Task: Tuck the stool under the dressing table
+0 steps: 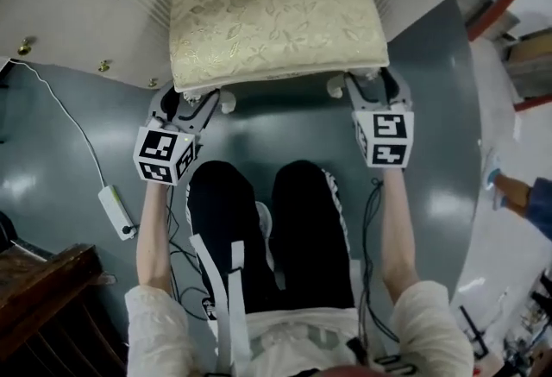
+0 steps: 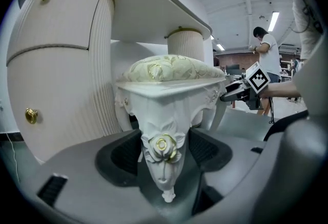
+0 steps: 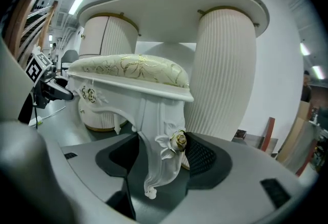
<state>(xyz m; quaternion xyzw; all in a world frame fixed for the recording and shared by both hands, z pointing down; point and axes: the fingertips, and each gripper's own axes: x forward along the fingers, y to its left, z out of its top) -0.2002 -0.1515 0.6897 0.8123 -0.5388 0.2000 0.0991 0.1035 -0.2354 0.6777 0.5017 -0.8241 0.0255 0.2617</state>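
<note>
Item: one stool, white carved frame, gold-patterned cushion. It is stood at the dressing table, in the gap between the two ribbed pedestals.

Grippers, two:
- The left gripper is clamped on the stool's front-left leg.
- The right gripper is clamped on the front-right leg.

Three brass knobs are counted. One white power adapter is laid on the grey floor.

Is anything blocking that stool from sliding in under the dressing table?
Nothing visible does. The gap under the dressing table, between its ribbed pedestals, looks open behind the stool. The left claw and right claw each grip a front leg.
</note>
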